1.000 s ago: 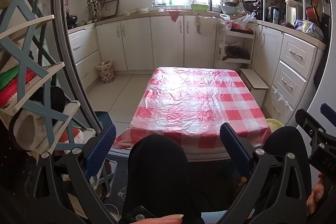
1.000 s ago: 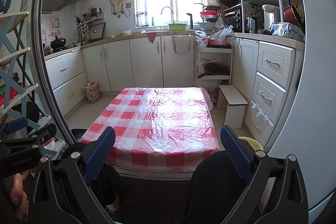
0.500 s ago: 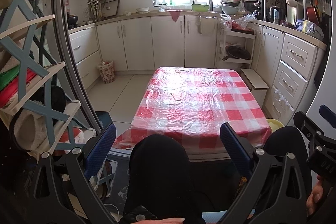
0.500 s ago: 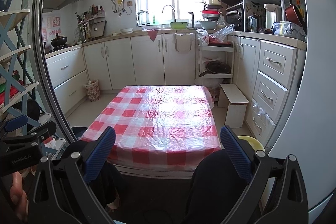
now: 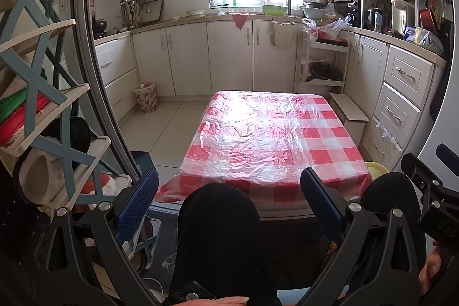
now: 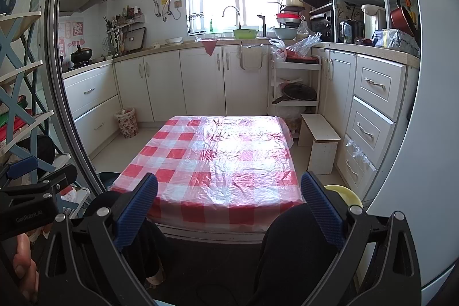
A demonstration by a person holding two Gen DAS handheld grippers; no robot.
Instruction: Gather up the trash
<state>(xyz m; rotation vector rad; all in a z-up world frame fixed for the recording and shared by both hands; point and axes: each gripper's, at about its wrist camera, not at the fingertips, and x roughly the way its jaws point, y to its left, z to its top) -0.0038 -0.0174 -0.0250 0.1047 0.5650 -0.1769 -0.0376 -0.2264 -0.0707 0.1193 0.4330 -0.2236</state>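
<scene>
Left hand-held gripper (image 5: 229,202) spread wide with nothing between its blue pads, right hand-held gripper (image 6: 229,204) likewise, low desk under red-and-white checked plastic cloth (image 5: 272,139) ahead, flowered wastebasket (image 6: 126,122) beside white cabinets

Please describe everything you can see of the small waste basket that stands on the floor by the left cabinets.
The waste basket is a small round bin that widens slightly toward the top, with a light surface covered in a reddish flower-like pattern. It stands upright on the pale tiled floor, in the corner where the left drawers meet the back cabinets, close to them; contact cannot be judged. A pale liner or rim shows at its mouth, with something reddish inside. Neither gripper is near it.
</scene>
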